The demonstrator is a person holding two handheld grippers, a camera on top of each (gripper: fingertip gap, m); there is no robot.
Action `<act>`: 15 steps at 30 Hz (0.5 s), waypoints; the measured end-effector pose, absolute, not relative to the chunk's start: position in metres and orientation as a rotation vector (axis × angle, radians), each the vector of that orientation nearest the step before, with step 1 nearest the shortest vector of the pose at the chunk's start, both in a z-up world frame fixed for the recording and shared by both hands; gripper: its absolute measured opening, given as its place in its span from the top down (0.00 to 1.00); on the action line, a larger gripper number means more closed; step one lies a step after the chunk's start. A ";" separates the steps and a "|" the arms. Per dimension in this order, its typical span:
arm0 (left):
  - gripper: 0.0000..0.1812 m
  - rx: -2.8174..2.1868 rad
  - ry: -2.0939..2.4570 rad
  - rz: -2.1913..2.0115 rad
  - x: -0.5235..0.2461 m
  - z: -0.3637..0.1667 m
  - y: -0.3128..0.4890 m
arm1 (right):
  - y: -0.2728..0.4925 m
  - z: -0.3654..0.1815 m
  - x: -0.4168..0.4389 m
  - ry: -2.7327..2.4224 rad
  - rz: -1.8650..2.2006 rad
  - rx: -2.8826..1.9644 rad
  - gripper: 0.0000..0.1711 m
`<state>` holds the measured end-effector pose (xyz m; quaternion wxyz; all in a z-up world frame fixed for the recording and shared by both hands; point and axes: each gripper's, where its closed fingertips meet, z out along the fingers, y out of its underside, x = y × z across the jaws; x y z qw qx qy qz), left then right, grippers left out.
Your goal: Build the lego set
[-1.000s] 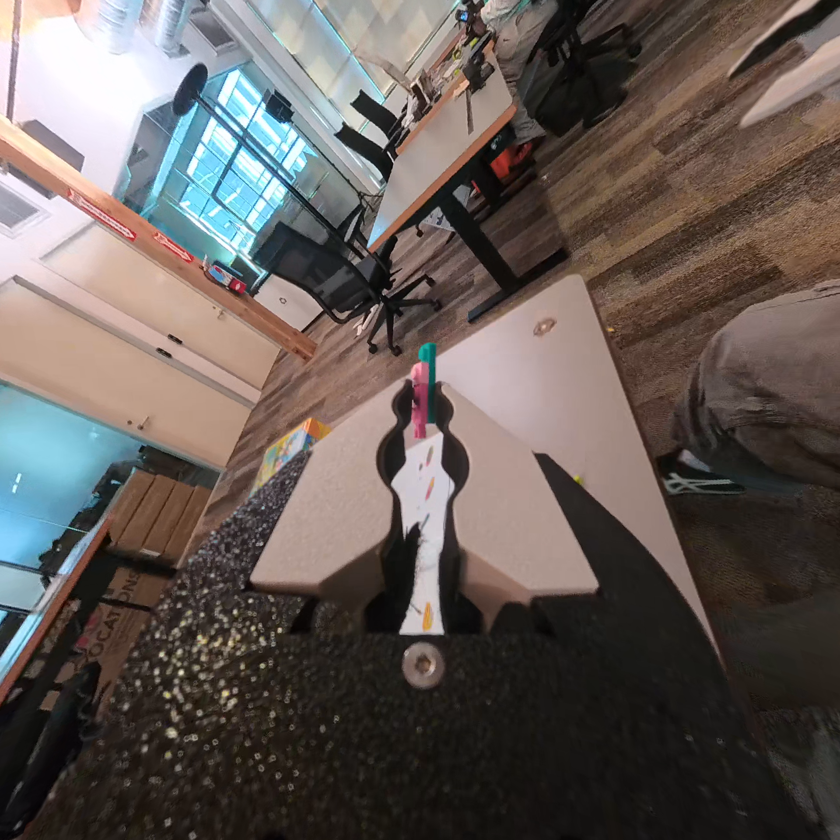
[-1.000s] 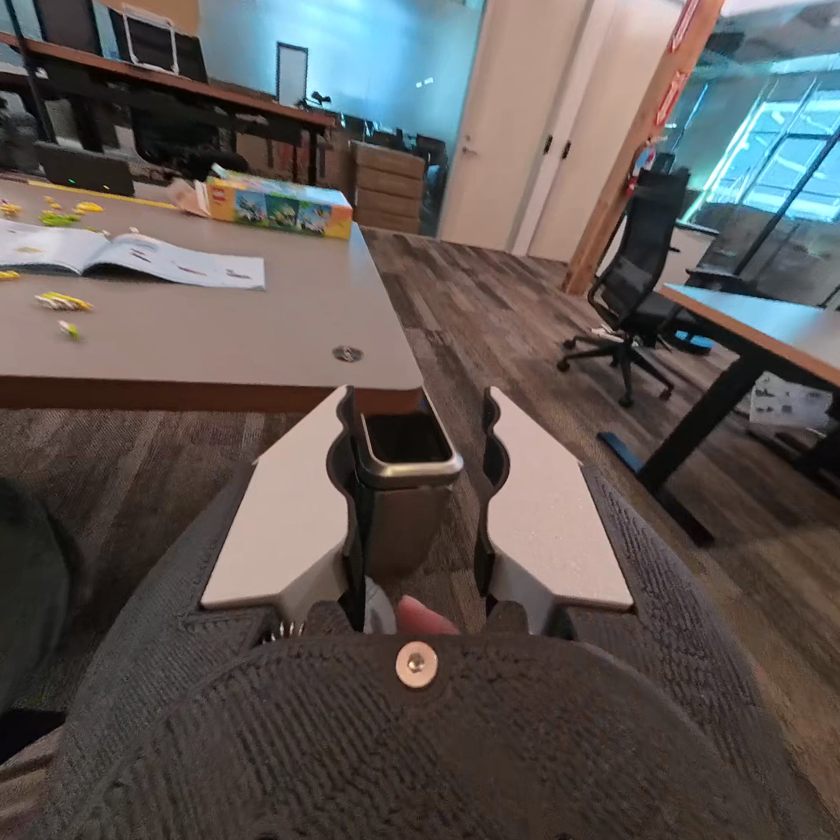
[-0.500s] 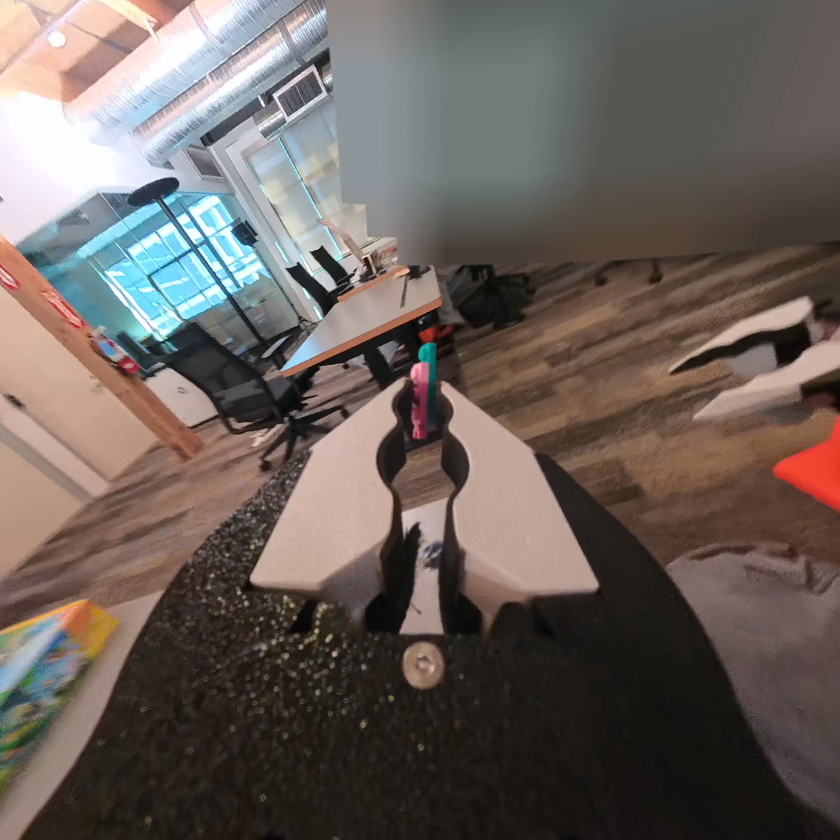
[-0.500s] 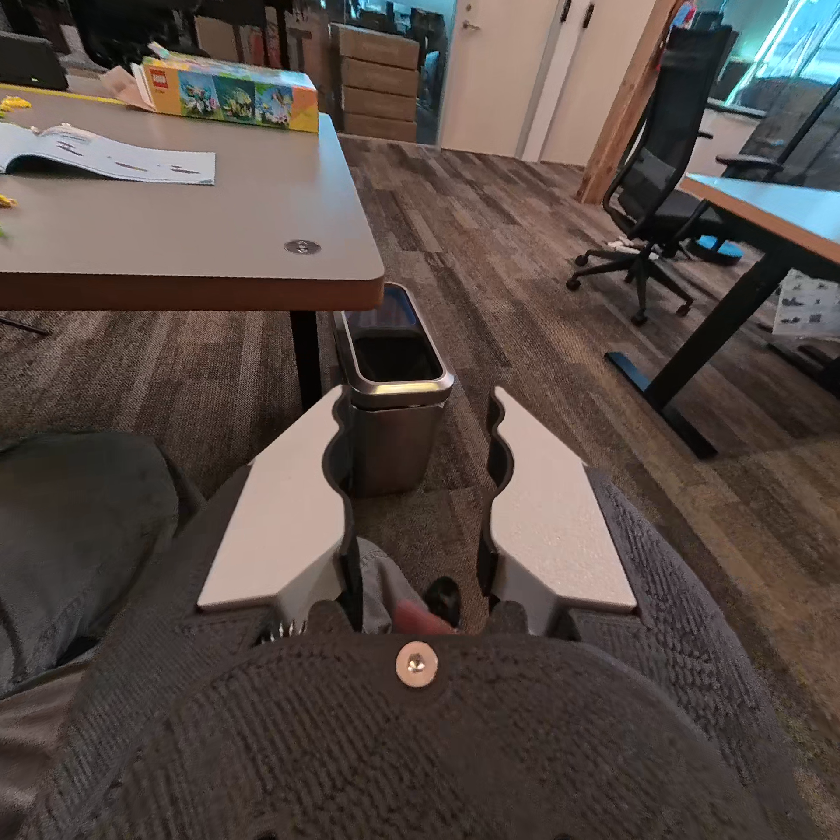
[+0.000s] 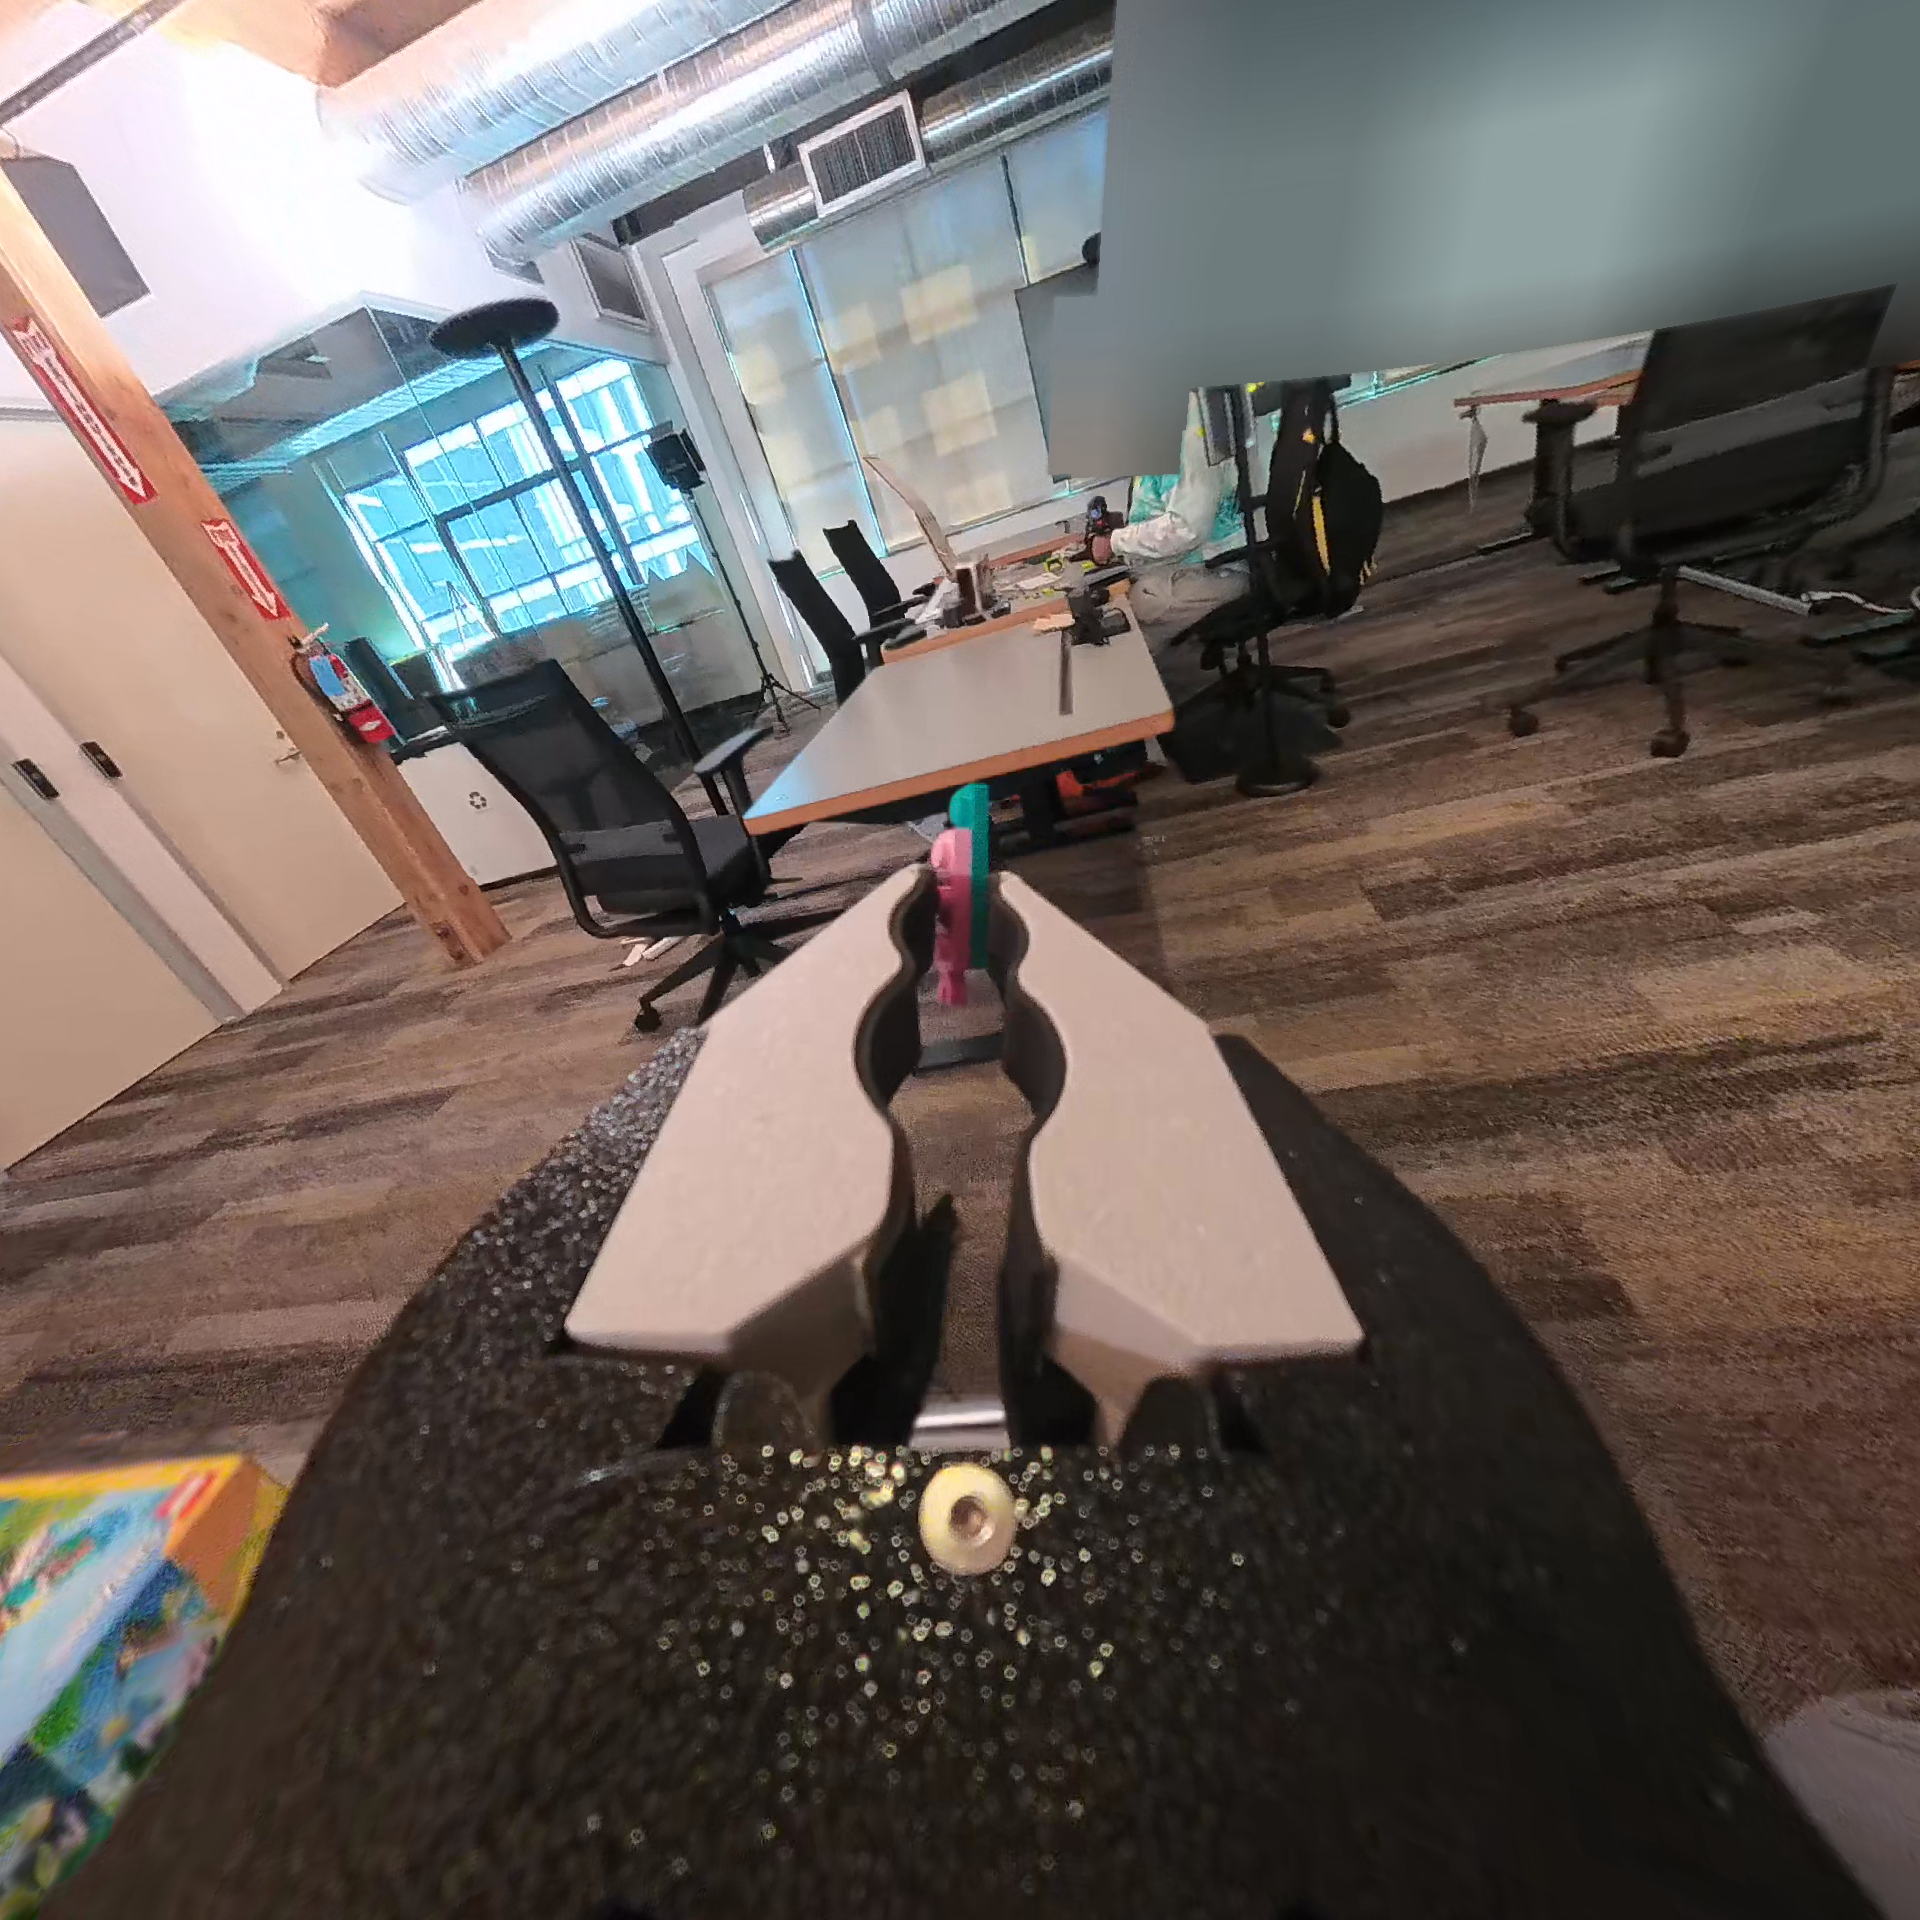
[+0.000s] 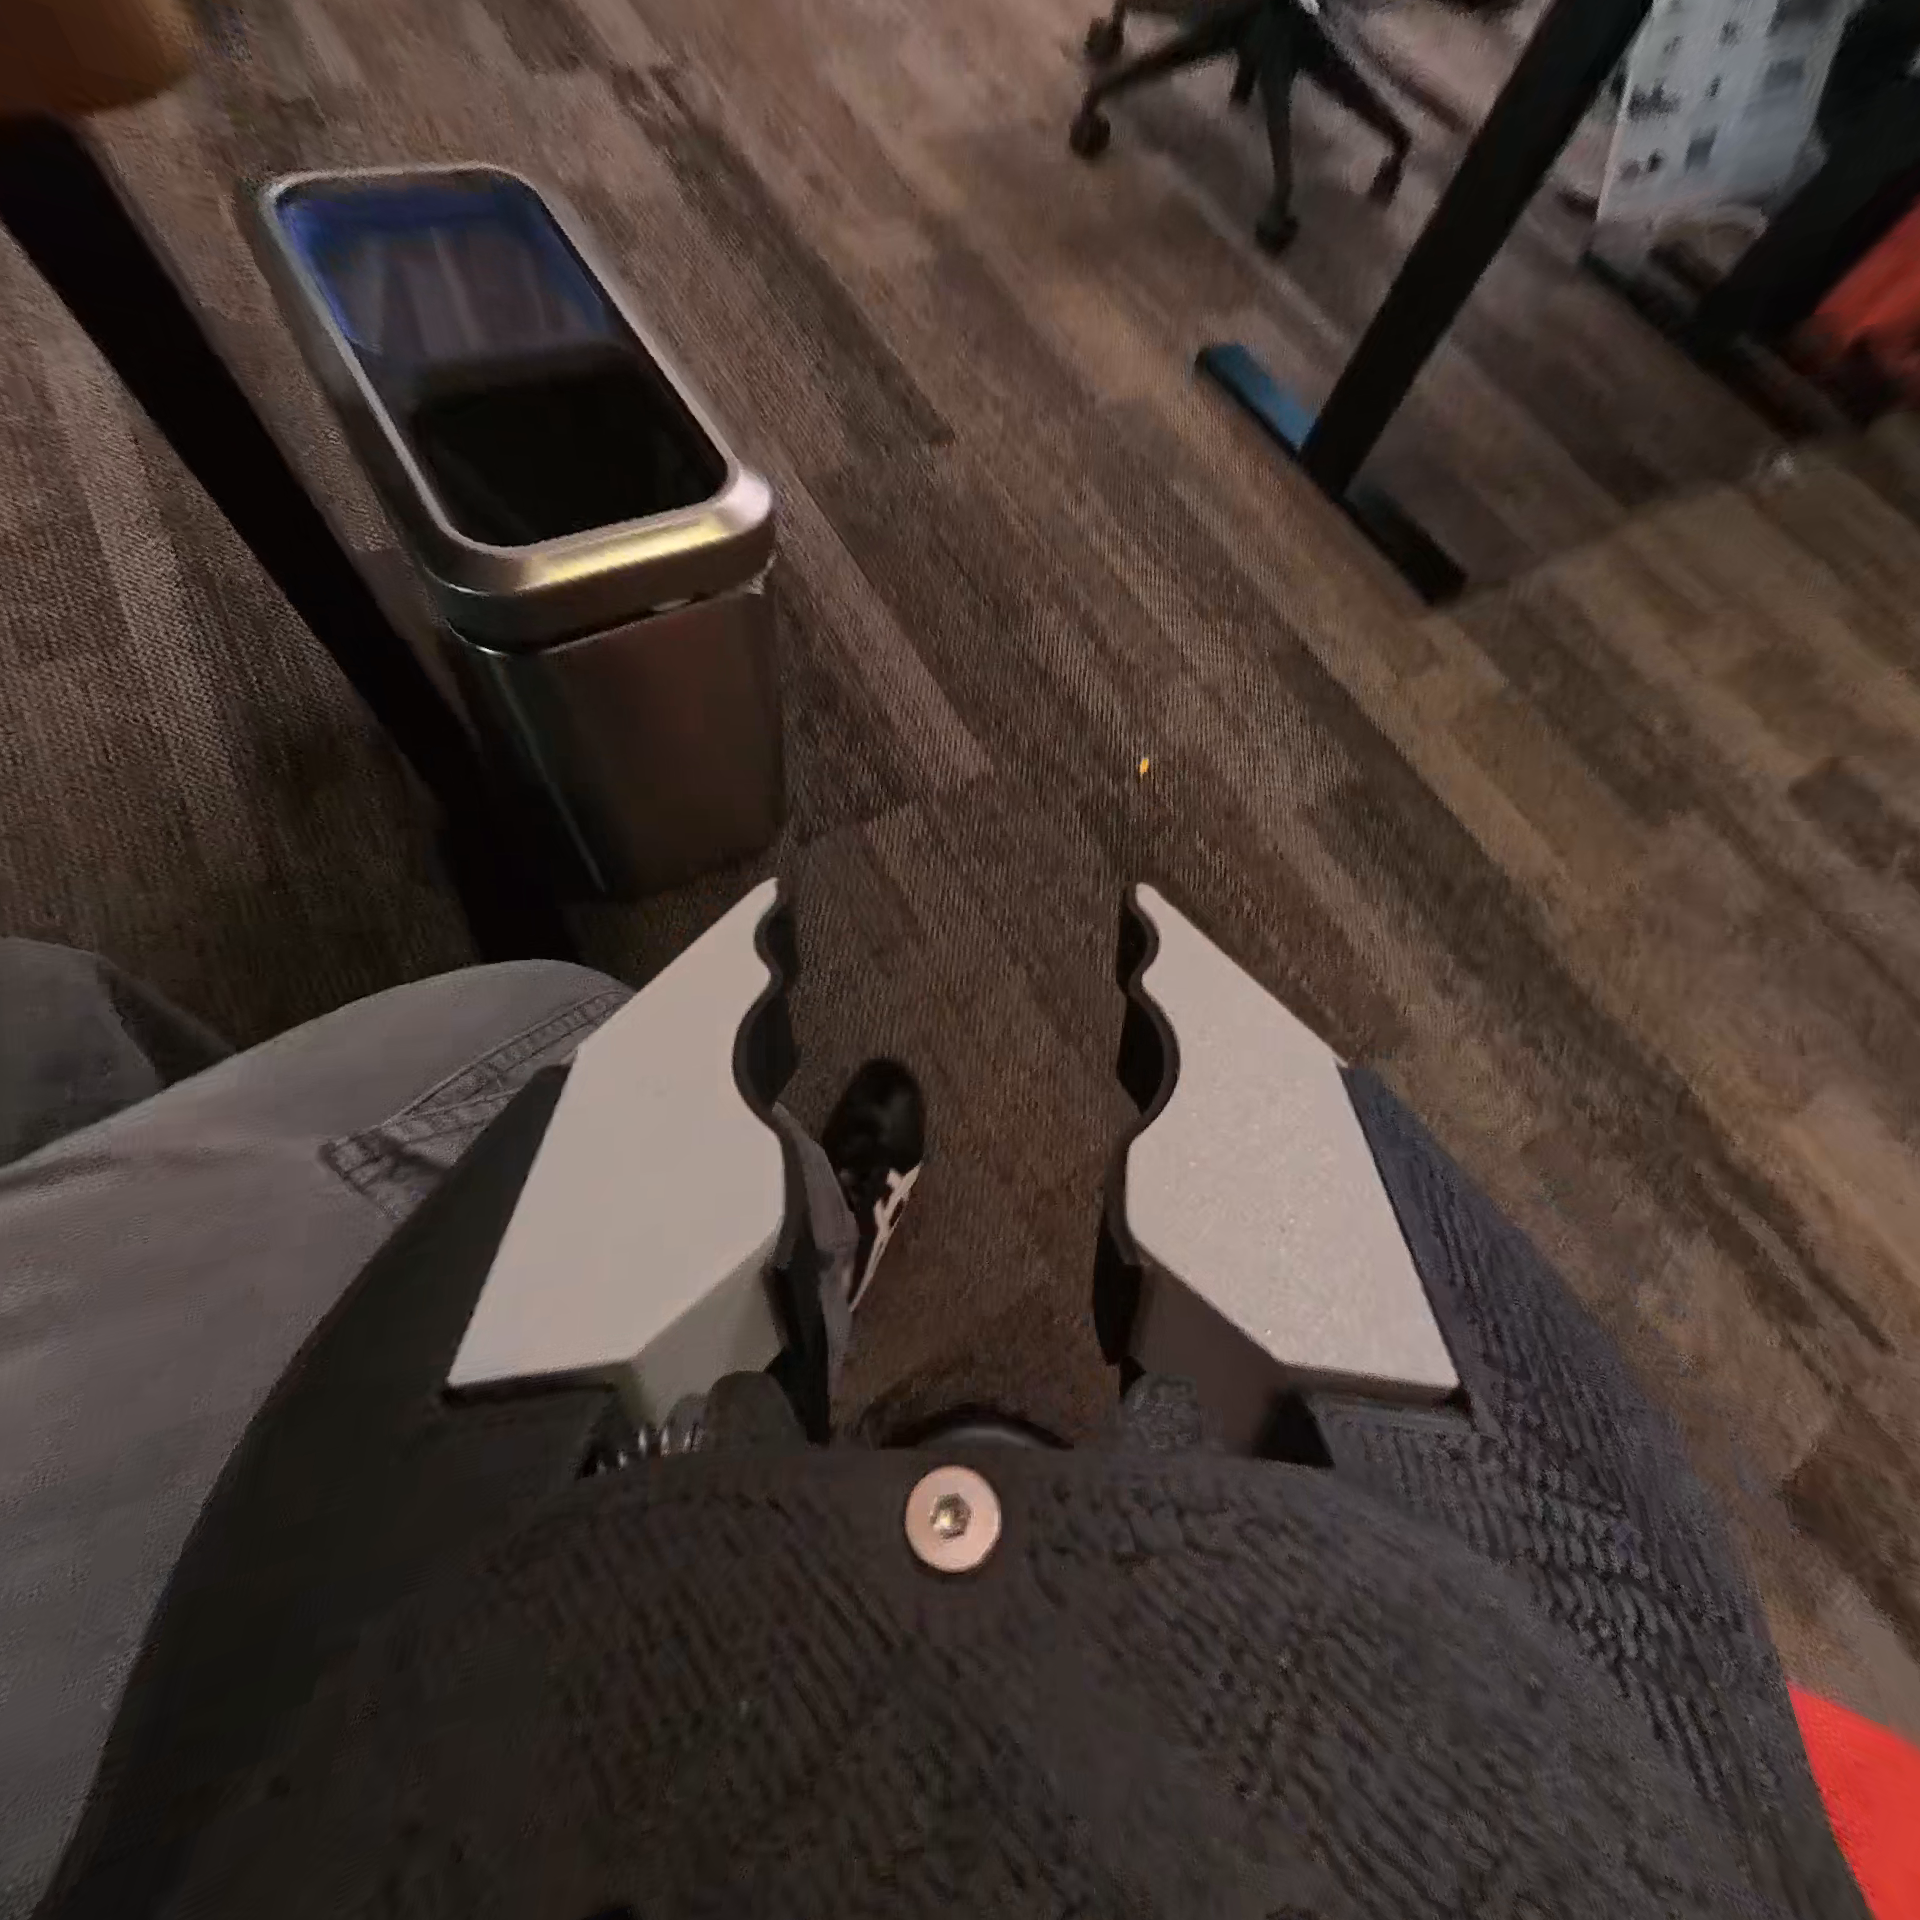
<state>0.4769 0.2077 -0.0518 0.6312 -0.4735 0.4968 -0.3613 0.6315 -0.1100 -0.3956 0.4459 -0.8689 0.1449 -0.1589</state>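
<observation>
My left gripper (image 5: pixel 961 894) is shut on a small lego piece (image 5: pixel 962 904) made of a pink part and a teal part, held upright at the fingertips and pointing out across the room above the carpet. My right gripper (image 6: pixel 954 914) is open and empty, pointing down at the carpet beside a person's grey trouser leg (image 6: pixel 208 1195). A tiny yellow lego bit (image 6: pixel 1144 767) lies on the carpet ahead of the right gripper. The colourful lego box (image 5: pixel 104 1621) shows at the lower left of the left wrist view.
A steel waste bin (image 6: pixel 561 520) stands on the carpet left of the right gripper, by a dark table leg (image 6: pixel 208 468). A shoe (image 6: pixel 873 1143) shows between the right fingers. Office chairs (image 5: pixel 623 821) and a desk (image 5: pixel 966 717) stand farther off.
The left gripper has swung up from the table to face the room, still holding the piece. The right gripper has tilted down from the table toward the floor and bin.
</observation>
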 end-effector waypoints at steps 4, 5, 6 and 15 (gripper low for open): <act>0.96 -1.125 1.122 -0.853 0.508 0.012 0.235 | -0.104 -0.380 0.671 0.541 -0.364 -2.127 0.64; 0.96 -1.137 1.118 -0.850 0.514 0.027 0.240 | -0.098 -0.373 0.686 0.597 -0.345 -2.109 0.64; 0.96 -1.142 1.115 -0.846 0.521 0.044 0.244 | -0.090 -0.367 0.703 0.636 -0.334 -2.099 0.64; 0.96 -1.082 0.870 -0.724 0.542 0.168 0.260 | -0.017 -0.341 0.867 0.779 -0.204 -2.128 0.72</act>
